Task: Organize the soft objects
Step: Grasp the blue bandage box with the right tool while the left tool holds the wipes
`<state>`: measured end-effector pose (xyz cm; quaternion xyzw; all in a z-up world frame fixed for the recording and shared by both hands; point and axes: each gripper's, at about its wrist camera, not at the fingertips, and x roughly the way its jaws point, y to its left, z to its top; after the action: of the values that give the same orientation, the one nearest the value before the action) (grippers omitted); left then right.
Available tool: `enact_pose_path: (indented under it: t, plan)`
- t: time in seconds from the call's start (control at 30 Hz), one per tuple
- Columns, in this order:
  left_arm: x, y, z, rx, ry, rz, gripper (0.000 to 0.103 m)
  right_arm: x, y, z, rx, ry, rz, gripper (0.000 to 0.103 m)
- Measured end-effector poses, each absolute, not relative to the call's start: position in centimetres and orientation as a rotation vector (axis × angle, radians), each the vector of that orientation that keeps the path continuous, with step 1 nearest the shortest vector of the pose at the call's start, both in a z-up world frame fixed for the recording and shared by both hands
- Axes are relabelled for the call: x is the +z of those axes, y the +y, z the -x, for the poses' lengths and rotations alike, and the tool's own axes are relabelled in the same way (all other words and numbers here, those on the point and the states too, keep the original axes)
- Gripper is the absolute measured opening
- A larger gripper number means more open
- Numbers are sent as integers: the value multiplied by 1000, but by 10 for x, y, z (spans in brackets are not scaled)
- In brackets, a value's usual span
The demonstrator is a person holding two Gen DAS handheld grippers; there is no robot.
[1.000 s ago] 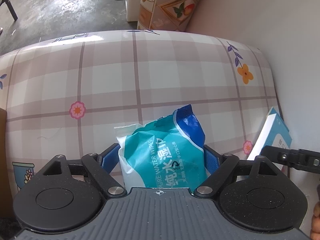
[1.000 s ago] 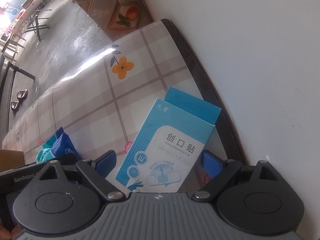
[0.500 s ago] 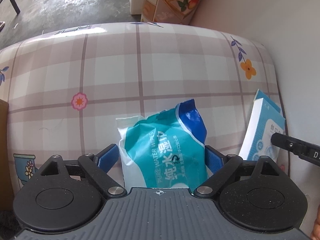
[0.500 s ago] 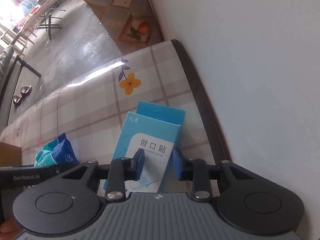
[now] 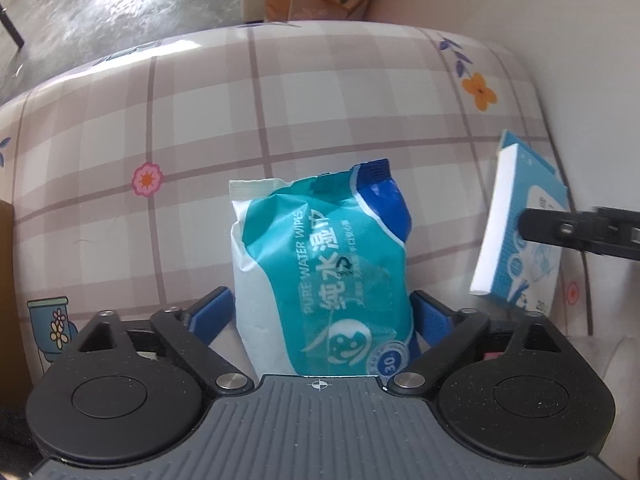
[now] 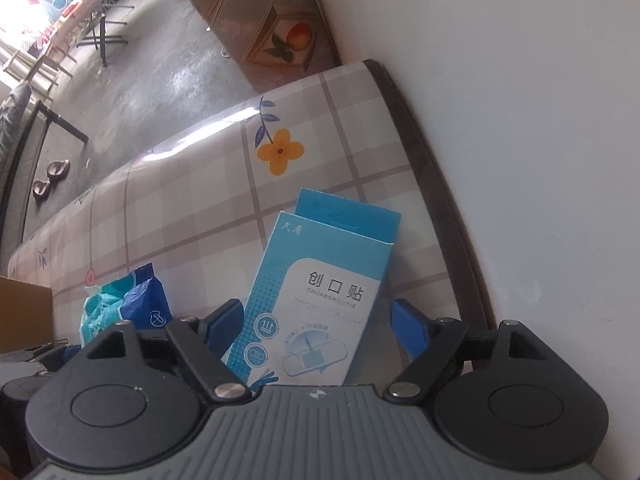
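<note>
Left gripper (image 5: 322,312), jaws closing, blue pads flanking the wet-wipes pack (image 5: 320,268) on the checked tablecloth (image 5: 200,140). Right gripper (image 6: 320,324), jaws opening, straddles the adhesive-bandage box (image 6: 320,300); right pad clear of it, wall (image 6: 520,120) alongside.

This looks like a plain home or a small family-run eating place, open to daylight at the upper left of the right wrist view. A table (image 5: 320,128) pushed against a bare white wall (image 6: 520,120) wears a glossy checked oilcloth printed with flowers and little pots, and beyond it lies a worn grey concrete floor (image 6: 152,72). At the top of both views stands a cabinet (image 6: 276,28) covered in fruit-patterned film, and at the upper left of the right wrist view are folding tables and chairs (image 6: 80,12) under bright light.
</note>
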<state>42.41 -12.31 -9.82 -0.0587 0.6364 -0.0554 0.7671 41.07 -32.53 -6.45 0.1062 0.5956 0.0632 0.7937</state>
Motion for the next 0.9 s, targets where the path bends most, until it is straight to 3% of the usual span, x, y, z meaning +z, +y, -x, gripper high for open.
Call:
enact_pose_path:
  t: [0.27, 0.5, 0.63, 0.9]
  plan:
    - [-91, -116, -418, -152, 1360, 157, 81, -73, -298, -423, 106, 1303, -121, 84]
    - [-92, -114, -419, -163, 1356, 157, 81, -78, -281, -426, 99, 1291, -24, 93]
    - [-93, -115, -420, -175, 1351, 141, 81, -77, -276, -422, 91, 1245, 53, 85]
    - [-93, -115, -417, -176, 1331, 138, 79, -69, -288, -408, 142, 1145, 28, 83]
